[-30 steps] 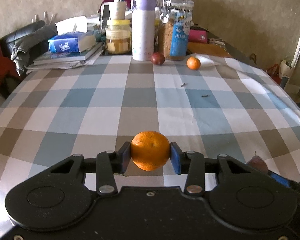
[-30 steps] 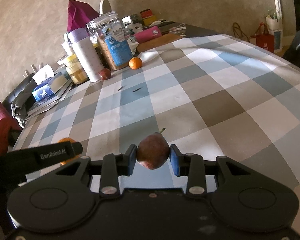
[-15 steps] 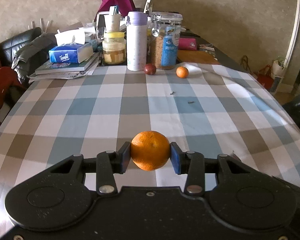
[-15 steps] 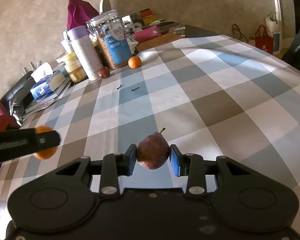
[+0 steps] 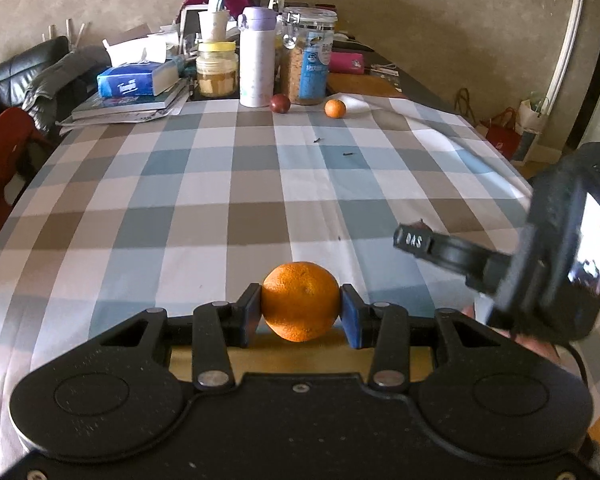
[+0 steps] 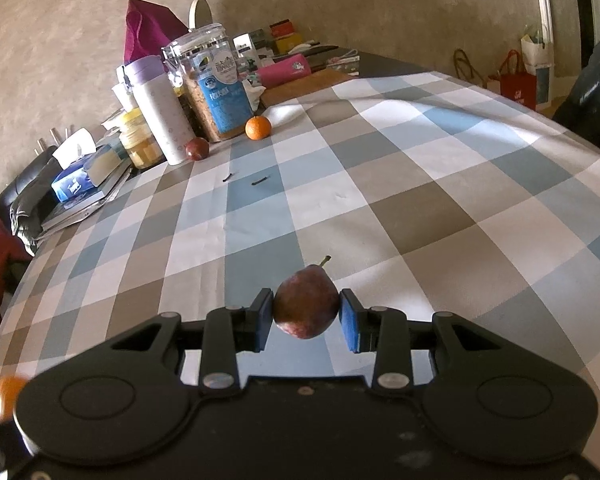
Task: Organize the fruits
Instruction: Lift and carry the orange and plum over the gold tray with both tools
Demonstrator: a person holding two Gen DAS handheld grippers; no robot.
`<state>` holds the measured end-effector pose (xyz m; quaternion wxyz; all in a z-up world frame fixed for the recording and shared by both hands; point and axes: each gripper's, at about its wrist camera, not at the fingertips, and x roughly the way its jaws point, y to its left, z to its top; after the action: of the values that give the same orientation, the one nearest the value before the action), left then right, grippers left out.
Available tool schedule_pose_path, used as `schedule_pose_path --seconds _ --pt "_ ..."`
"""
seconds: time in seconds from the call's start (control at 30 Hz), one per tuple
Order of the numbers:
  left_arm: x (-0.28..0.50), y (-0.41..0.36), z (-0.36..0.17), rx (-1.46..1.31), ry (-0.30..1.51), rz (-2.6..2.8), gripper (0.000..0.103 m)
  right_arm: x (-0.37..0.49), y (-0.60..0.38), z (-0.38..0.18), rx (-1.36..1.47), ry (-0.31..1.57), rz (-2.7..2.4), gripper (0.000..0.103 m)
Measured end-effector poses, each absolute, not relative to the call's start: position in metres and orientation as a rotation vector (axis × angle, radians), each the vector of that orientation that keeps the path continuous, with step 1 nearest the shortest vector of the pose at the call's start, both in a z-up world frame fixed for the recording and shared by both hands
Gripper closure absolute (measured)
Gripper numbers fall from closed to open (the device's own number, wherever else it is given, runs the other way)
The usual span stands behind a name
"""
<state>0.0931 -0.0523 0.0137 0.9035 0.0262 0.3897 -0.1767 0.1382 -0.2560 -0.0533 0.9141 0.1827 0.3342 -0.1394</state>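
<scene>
Both my grippers are gripping fruit.
I'm clamping the orange (image 5: 300, 301) in the left gripper (image 5: 300, 312), the pear (image 6: 306, 306) in the right gripper (image 6: 306, 316), near the tablecloth's (image 6: 400, 208) near edge.

Not much can really be read here. Something like "Tempo" is printed in white on the blue tissue box (image 5: 134, 82), though it's blurry. White characters are seen on the blue label of the clear jar (image 6: 222, 88), too small to be made out. "GAS"-like letters are embossed on the right gripper's finger (image 5: 414, 240).
</scene>
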Motion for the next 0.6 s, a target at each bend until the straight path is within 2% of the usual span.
schedule_pose_path --seconds 0.33,0.6 --pt "0.055 -0.036 0.007 0.064 0.840 -0.384 0.053 0.126 -0.246 -0.039 0.322 0.608 -0.290 0.066" --pt "0.038 -0.026 0.008 0.062 0.853 -0.414 0.053 0.094 -0.239 0.006 0.302 0.604 -0.176 0.066"
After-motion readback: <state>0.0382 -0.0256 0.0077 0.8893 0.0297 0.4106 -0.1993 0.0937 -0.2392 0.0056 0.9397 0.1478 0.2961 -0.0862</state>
